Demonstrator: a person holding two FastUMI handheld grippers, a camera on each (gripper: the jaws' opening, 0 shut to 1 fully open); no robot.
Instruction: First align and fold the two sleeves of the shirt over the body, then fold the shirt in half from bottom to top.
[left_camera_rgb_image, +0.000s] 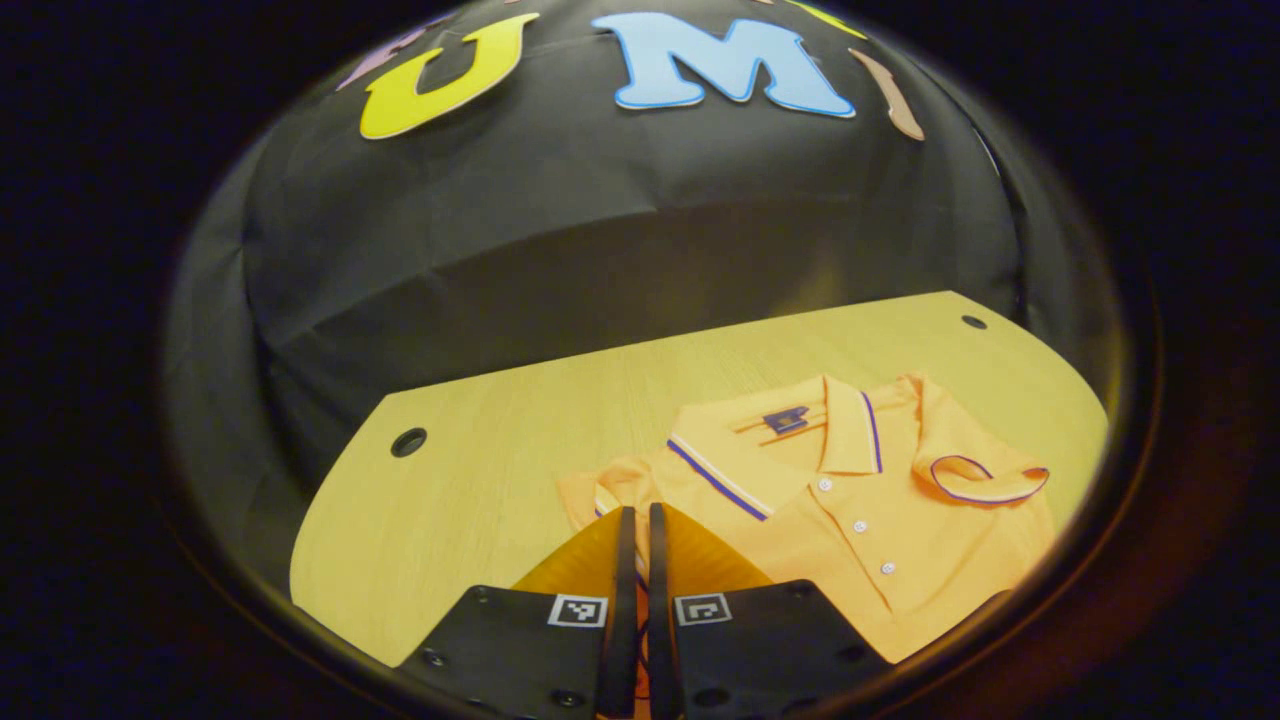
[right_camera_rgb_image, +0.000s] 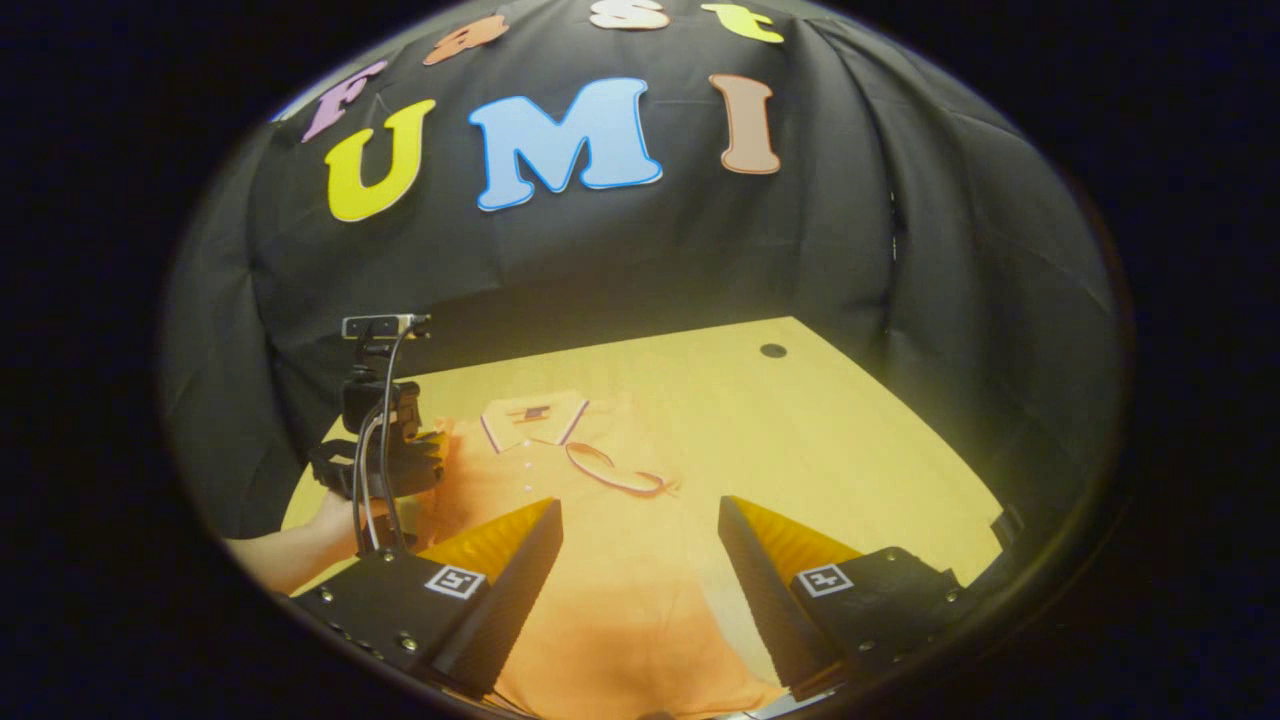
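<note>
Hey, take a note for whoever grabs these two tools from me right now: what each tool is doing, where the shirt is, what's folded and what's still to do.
Left tool: jaws nearly shut at the shirt's unfolded sleeve; the pinch itself is hidden, so confirm the hold.
Right tool: open, holding nothing, above the shirt's lower body.
Shirt: lies face up on the table, collar toward the booth wall, buttons showing.
Done: one sleeve is folded onto the body.
Left: fold the sleeve at the left tool over the body to match, then fold the shirt in half from bottom to top.
</note>
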